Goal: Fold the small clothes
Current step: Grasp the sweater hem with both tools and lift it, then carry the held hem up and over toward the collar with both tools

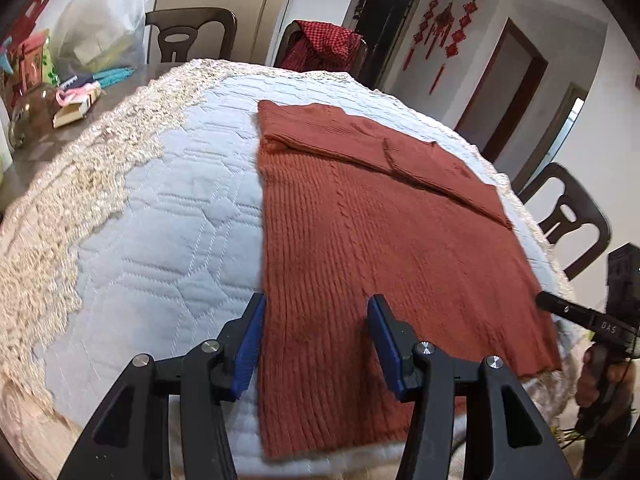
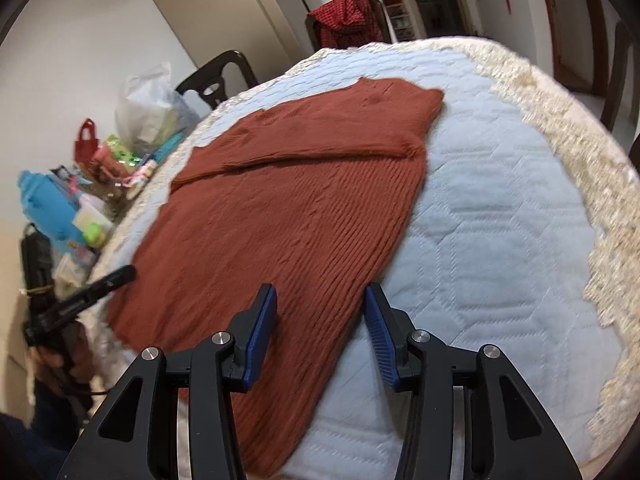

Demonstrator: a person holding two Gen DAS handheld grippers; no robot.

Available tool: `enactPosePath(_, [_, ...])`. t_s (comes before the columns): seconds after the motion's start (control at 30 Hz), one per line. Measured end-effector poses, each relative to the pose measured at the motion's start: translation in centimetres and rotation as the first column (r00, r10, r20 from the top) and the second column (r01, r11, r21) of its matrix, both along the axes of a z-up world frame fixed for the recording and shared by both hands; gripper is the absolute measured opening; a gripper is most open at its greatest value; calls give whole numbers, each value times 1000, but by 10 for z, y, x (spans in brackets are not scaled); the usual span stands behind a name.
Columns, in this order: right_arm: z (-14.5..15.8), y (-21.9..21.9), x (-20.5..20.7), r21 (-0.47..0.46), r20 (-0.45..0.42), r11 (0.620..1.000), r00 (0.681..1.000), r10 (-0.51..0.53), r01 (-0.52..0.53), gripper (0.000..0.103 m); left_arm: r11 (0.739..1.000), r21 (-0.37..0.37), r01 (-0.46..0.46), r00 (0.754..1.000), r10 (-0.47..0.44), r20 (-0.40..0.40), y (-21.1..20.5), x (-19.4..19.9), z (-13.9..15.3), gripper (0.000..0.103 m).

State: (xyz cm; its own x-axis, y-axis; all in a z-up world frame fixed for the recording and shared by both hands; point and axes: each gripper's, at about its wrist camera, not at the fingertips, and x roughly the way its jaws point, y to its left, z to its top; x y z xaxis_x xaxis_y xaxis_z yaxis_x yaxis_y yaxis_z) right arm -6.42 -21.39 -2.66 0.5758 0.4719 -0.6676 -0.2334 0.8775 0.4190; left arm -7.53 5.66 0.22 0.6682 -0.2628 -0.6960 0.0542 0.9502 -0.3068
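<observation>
Rust-red ribbed sweater (image 1: 384, 248) lies flat on the pale quilted cloth (image 1: 160, 216), sleeves folded across its far end. Left gripper (image 1: 316, 340) stands open astride its left hem edge, the right gripper (image 2: 320, 332) open astride its right edge, neither pinching.

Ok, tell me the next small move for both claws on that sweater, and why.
Probably lower both and close them on the near hem. The sweater lies flat with its sleeves folded across the top, and the left claw and right claw hang open over its two near corners, gripping nothing.
</observation>
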Motion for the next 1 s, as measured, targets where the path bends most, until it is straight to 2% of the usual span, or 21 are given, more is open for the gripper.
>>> enactPosePath(0.13, [-3,0,-11,83,-24,996,999,40,-38,46,996,-84,8,1000,-9,-9,6,-9,-1,54])
enactPosePath(0.27, [-5,2,-17,126,-40,990,997,71,-65,46,991,-136,22,1000,-24,-16,9,-16,-2,54])
enactPosePath(0.4, [-6,11,-15,129,-36,988,995,94,-89,46,991,-129,31,999,-33,-9,4,-10,-2,54])
enactPosePath(0.43, [-6,13,-13,133,-35,987,995,93,-87,46,991,-132,34,999,-35,-8,3,-8,-2,52])
enactPosePath(0.5, [-6,15,-9,147,-41,985,995,94,-87,41,989,-144,36,999,-39,-16,2,-3,-3,41])
enactPosePath(0.6, [-8,19,-8,135,-48,988,995,88,-81,26,988,-150,27,999,-31,-21,6,-3,-5,32])
enactPosePath(0.67, [-10,17,-10,137,-52,988,995,84,-77,15,989,-149,17,999,-21,-25,10,-4,-7,20])
enactPosePath(0.77, [-13,11,-11,159,-61,985,996,71,-60,9,985,-172,13,999,-18,-32,16,-4,-8,10])
enactPosePath(0.87, [-8,9,-14,181,-45,981,996,80,-71,8,981,-191,45,999,-47,-7,17,-8,-1,9])
enactPosePath(1.0, [9,-7,-23,252,12,963,995,99,-99,7,953,-276,125,991,-105,85,24,-26,19,7])
